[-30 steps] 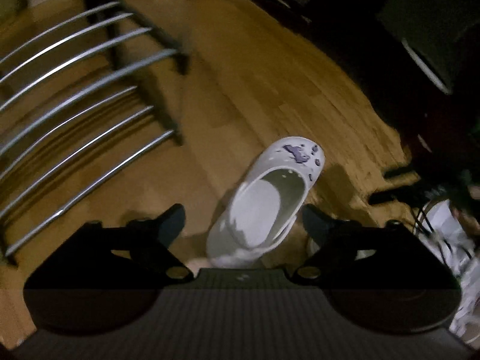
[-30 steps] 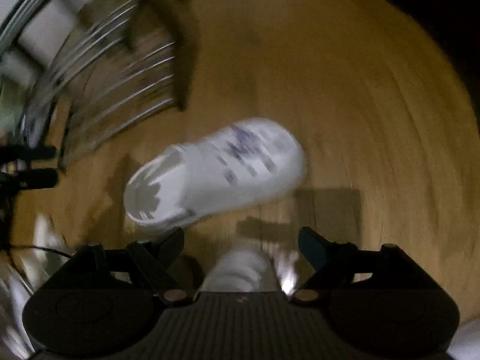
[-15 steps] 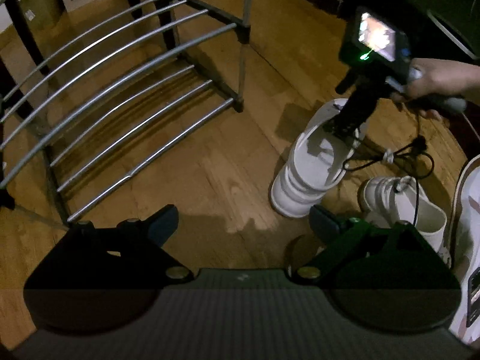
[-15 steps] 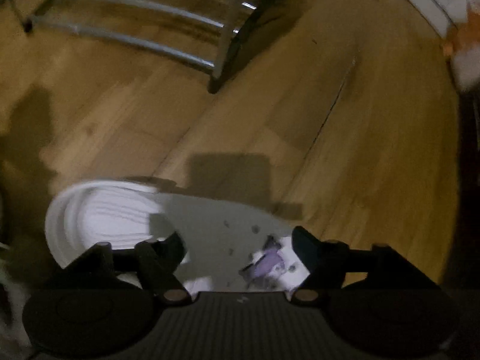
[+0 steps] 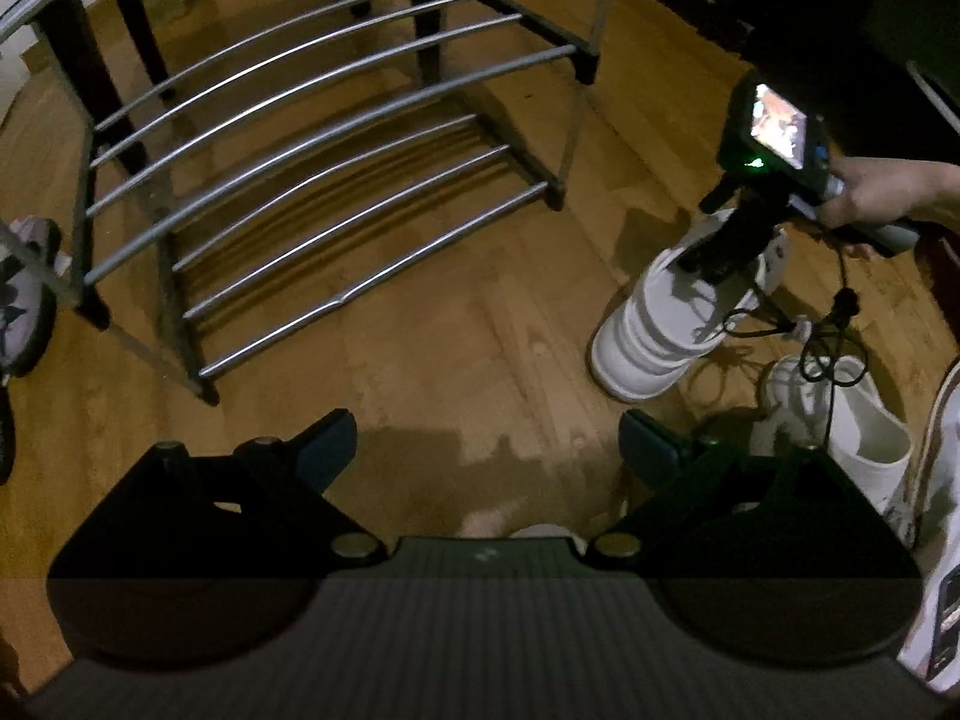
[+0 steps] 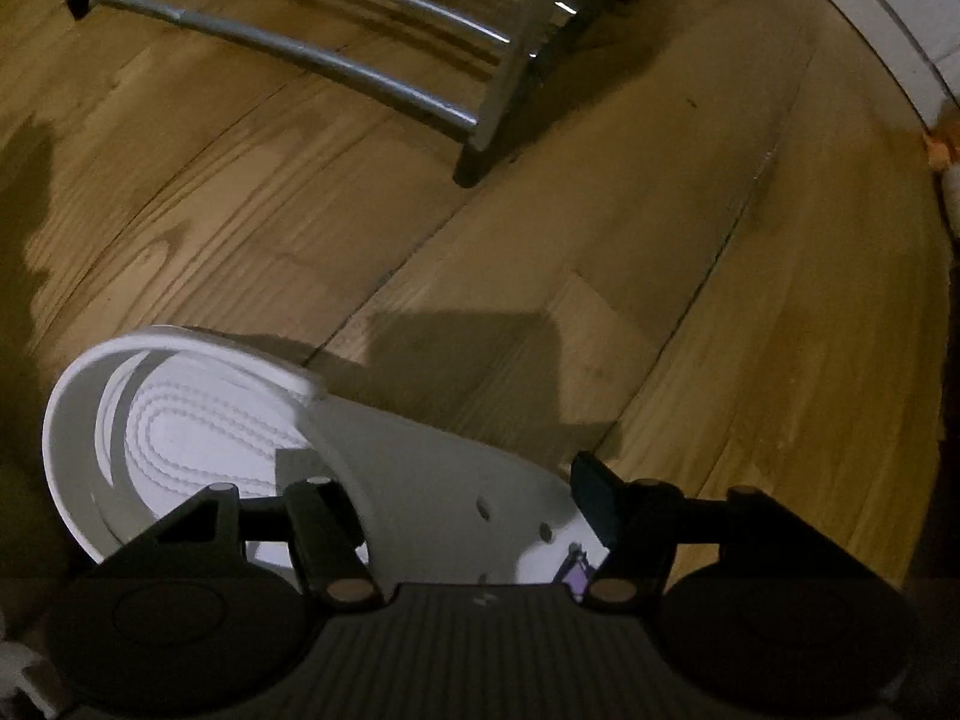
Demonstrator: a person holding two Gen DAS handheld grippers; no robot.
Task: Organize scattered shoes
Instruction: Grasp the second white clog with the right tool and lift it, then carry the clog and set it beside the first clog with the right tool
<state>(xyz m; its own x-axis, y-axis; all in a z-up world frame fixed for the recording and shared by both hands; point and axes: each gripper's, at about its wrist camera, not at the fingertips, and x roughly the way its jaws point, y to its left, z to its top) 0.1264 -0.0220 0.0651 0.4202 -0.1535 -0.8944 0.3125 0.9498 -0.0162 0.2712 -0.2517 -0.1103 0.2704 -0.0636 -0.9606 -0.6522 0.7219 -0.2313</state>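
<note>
A white clog point(image 6: 240, 438) with purple charms lies on the wooden floor under my right gripper point(image 6: 462, 510). The jaws are open and straddle the clog's upper; the left finger sits inside its opening. In the left wrist view the right gripper point(image 5: 720, 258) stands over the same clog point(image 5: 660, 324). My left gripper point(image 5: 486, 444) is open and empty above bare floor. A metal shoe rack point(image 5: 336, 138) stands ahead of it and shows in the right wrist view point(image 6: 372, 72).
A white sneaker point(image 5: 852, 414) with laces lies right of the clog. Another shoe edge point(image 5: 936, 480) shows at far right. A pale shoe point(image 5: 24, 300) sits left of the rack. Dark table legs point(image 5: 126, 30) stand behind the rack.
My right gripper has come lower and closer over the clog, its left finger now inside the opening. The left gripper has pulled back slightly and shows more of the rack.
</note>
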